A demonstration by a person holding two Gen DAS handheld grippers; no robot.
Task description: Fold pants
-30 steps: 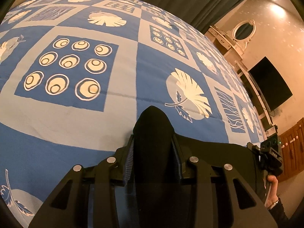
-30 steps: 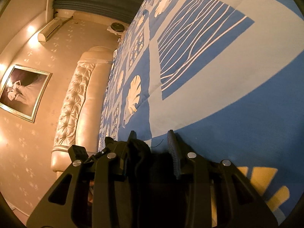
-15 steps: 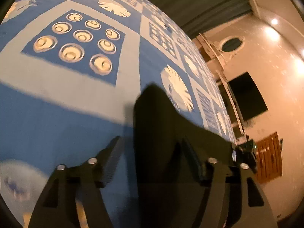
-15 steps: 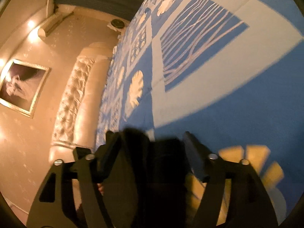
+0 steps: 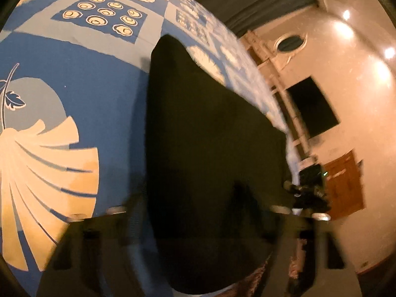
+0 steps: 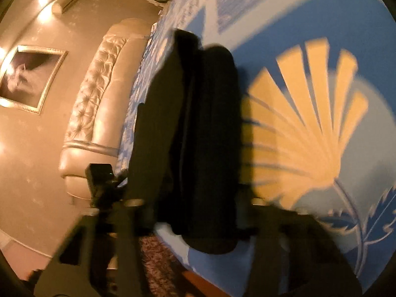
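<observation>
The black pants [image 5: 210, 136] lie folded in a long dark strip on the blue patterned bedspread [image 5: 104, 79], their near end at the bed's edge. My left gripper [image 5: 204, 208] is blurred at the bottom of its view. Its jaws stand either side of the cloth and are closing, and no pad visibly presses. In the right wrist view the pants [image 6: 198, 136] form a thick bundle. My right gripper [image 6: 195, 210] straddles their near end with its jaws closing, without a clear grip. Each gripper appears in the other's view: the right gripper [image 5: 307, 190] and the left gripper [image 6: 101, 180].
A shaggy carpet [image 6: 153, 255] shows below the bed's edge. A padded headboard [image 6: 99, 94] and a framed picture [image 6: 27, 79] are on one wall. A dark screen [image 5: 311, 106], a round mirror [image 5: 289, 42] and a wooden door [image 5: 344, 183] are on the other.
Both grippers were shut on the pants a second ago. They have let go, spread their jaws and drawn back toward the bed's edge, leaving the pants on the bedspread.
</observation>
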